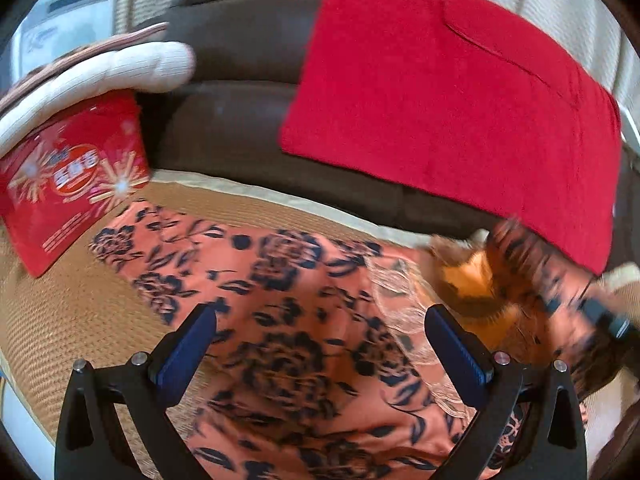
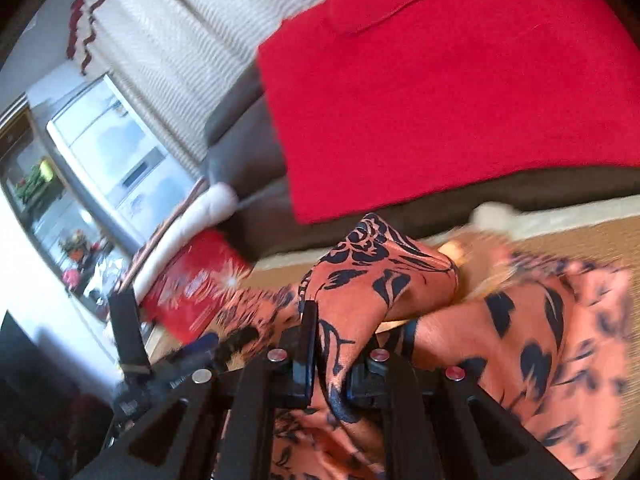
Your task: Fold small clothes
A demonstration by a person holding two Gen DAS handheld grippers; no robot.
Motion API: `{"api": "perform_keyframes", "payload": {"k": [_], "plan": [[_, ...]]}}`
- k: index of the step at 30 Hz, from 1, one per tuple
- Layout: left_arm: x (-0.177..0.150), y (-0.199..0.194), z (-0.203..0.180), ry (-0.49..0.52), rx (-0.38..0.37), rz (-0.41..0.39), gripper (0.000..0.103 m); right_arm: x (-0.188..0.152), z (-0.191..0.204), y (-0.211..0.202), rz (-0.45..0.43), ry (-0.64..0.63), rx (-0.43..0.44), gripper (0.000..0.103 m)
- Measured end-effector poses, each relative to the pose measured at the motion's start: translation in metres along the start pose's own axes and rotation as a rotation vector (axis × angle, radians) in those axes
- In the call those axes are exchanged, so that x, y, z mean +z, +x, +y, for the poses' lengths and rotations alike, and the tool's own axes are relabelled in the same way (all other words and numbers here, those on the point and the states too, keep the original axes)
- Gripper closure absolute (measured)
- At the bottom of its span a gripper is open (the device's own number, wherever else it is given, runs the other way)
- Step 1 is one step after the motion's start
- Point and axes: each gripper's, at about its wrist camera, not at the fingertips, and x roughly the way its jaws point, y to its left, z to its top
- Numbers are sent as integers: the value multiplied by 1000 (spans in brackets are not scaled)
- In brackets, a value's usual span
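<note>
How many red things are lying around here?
2 that I can see: a red cloth draped over the dark sofa back, and a red printed box at the left on the woven mat. Others may be hidden.

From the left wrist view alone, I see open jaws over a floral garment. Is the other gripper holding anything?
Observer: Yes, the right gripper is shut on the floral garment, a fold pinched between its pads.
Operator: Lifted or flat?
Observer: Lifted; the cloth bunches up above the woven mat.
Operator: Anything behind the left gripper?
Observer: A glass-fronted cabinet stands beyond the curtain.
</note>
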Motion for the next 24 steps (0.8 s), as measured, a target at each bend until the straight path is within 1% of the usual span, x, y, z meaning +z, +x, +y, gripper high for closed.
{"api": "perform_keyframes", "payload": {"k": [2,3,4,6,8,10,15,18,21,24], "plan": [[3,-7,11,-16,23,-44,0,-13,2,21,65,14,-4,88],[4,-10,14,-15,34,-62,0,-21,2,35,124,28,-19,88],[5,-14,15,-6,48,-84,0,-21,6,40,161,40,-28,88],[6,-21,15,10,71,-118,0,-25,3,50,216,52,-54,87],[9,-26,14,20,93,-145,0,-27,8,60,249,15,-81,87],[10,-30,12,30,110,-167,0,-30,10,56,235,-24,-78,87],[12,-38,11,46,145,-211,0,-27,20,51,195,-38,-28,85],[13,-42,13,36,154,-222,0,-27,21,59,204,-38,-10,85],[14,-44,19,15,176,-232,0,-26,19,58,203,-43,-1,85],[16,-48,26,-5,218,-254,0,-26,18,57,191,-44,10,85]]}}
